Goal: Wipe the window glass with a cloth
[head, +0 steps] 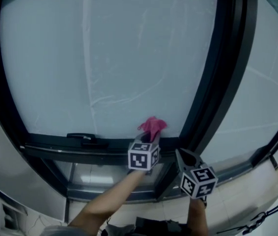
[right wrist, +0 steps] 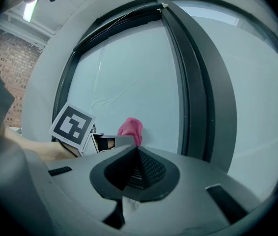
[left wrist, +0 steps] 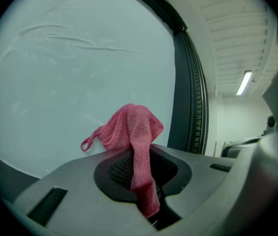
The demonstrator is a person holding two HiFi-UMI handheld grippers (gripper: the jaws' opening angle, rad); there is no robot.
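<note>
A pink knitted cloth point(head: 152, 127) sticks up out of my left gripper point(head: 148, 140), whose jaws are shut on it. In the left gripper view the cloth point(left wrist: 135, 134) bunches above the jaws and a strip hangs down between them, close to the frosted window glass point(left wrist: 75, 87). The large pane point(head: 109, 53) fills most of the head view; the cloth sits near its lower right corner. My right gripper point(head: 187, 157) hangs lower and to the right, jaws shut with nothing in them. From the right gripper view I see the cloth point(right wrist: 130, 129) and the left gripper's marker cube point(right wrist: 72, 126).
A dark window frame point(head: 217, 82) separates the pane from a second pane point(head: 271, 87) on the right. A black handle point(head: 82, 137) lies on the bottom rail. A ceiling light point(left wrist: 244, 82) and a brick wall point(right wrist: 11, 68) show at the view edges.
</note>
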